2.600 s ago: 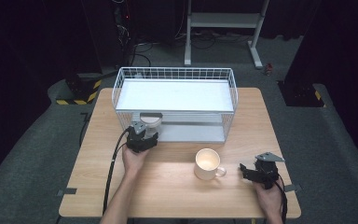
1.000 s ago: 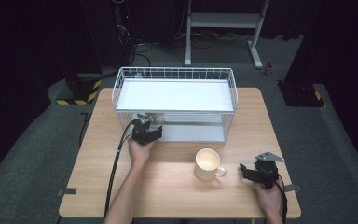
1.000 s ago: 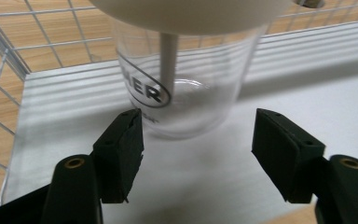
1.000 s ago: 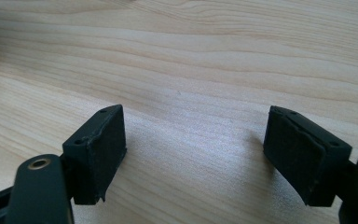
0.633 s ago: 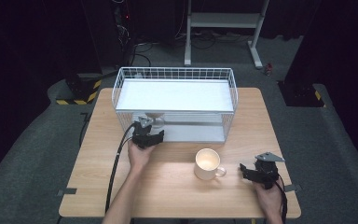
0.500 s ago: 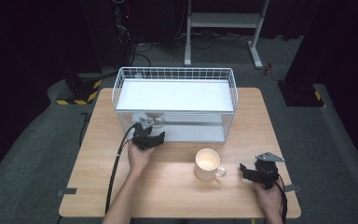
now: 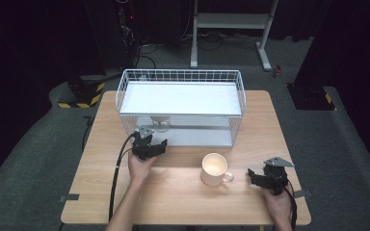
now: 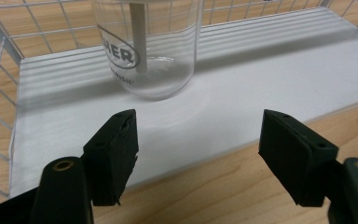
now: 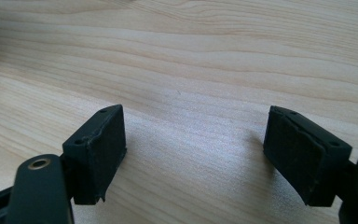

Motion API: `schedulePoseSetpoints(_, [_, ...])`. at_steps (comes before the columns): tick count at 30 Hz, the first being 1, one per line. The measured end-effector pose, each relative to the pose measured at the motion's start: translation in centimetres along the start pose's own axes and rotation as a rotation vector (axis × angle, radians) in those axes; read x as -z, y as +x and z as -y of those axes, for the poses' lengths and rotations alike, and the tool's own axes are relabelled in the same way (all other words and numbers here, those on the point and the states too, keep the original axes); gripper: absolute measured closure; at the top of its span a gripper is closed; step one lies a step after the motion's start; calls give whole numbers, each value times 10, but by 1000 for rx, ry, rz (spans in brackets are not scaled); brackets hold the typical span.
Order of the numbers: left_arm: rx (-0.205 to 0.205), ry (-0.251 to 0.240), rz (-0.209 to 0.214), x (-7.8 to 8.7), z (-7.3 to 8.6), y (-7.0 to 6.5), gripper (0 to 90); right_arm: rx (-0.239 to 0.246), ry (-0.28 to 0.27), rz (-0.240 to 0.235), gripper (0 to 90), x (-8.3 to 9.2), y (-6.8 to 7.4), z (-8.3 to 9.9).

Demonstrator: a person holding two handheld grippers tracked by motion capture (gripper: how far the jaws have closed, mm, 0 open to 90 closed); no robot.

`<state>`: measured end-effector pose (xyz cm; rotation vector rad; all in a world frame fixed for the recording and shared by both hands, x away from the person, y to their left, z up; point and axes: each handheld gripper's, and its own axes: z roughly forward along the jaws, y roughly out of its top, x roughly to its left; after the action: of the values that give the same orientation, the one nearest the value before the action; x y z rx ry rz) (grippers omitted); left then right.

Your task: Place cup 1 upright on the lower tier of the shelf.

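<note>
Glass cup stands on the rack shelf, upper left; left gripper jaws just opened, empty; mug waits.

A cream mug stands on the wooden table.

We are looking at a light wooden table standing on grey carpet. Sitting on it toward twelve o'clock is a white wire basket with a white shelf, and a clear glass is standing on its lower white board. Toward five o'clock of the basket, a cream mug is sitting directly on the wood.
</note>
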<state>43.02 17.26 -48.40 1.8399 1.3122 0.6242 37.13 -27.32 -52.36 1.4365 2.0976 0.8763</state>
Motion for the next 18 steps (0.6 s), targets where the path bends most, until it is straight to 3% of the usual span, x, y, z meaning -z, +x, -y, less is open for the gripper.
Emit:
schedulePoseSetpoints(5, [-46, 17, -14, 5, 2, -1, 286, 0, 0, 0, 209, 0, 0, 0])
schedulePoseSetpoints(13, [-58, 25, -13, 11, 7, -2, 284, 0, 0, 0, 209, 0, 0, 0])
schedulePoseSetpoints(18, [-37, 21, 6, 13, 10, 0, 282, 0, 0, 0, 209, 0, 0, 0])
